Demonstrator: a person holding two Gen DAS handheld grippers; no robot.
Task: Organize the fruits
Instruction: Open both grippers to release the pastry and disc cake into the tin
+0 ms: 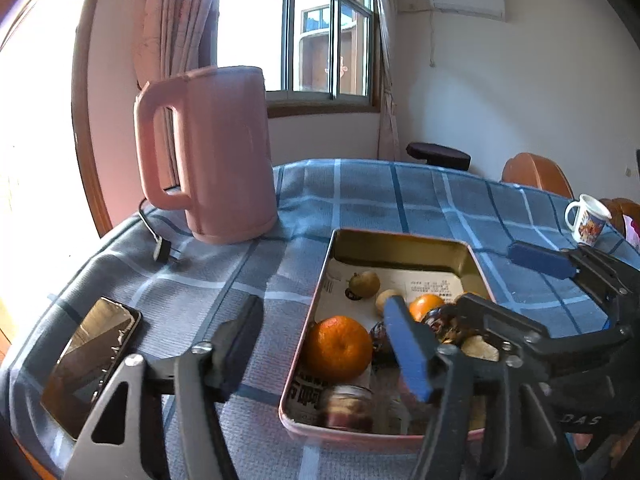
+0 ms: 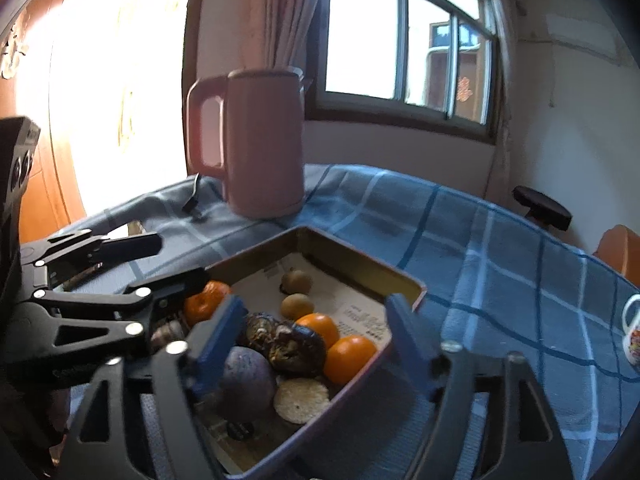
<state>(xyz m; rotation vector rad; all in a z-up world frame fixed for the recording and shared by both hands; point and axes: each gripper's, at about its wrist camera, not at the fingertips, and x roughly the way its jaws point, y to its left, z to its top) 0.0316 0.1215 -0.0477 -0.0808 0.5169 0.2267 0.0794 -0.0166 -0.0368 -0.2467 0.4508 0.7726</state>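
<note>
Orange citrus fruits [image 2: 350, 359], two small brownish-green round fruits [image 2: 296, 281], dark wrinkled items [image 2: 295, 346], a purple round item [image 2: 246, 376] and a pale disc [image 2: 301, 399] lie together in a shallow metal tray [image 1: 400, 242] lined with printed paper. The tray rests on the worktop [image 1: 400, 196], which is covered with a blue checked cloth, toward its near edge. In the left wrist view the largest orange [image 1: 338, 348] sits against the tray's left wall, with a small glass jar [image 1: 348, 406] at the tray's near wall. Left tool [image 1: 324, 354]: jaws spread, straddling the tray's left wall, nothing pinched. Right tool [image 2: 316, 346]: jaws spread above the tray's near corner, over the fruit, pressing on nothing. A pink electric kettle [image 1: 224, 152] stands beyond the tray near the worktop's far left edge, its plug [image 1: 162, 254] lying on the cloth. A dark phone [image 1: 90, 364] lies at the near left edge; a white printed mug [image 1: 588, 220] stands at the far right edge.
</note>
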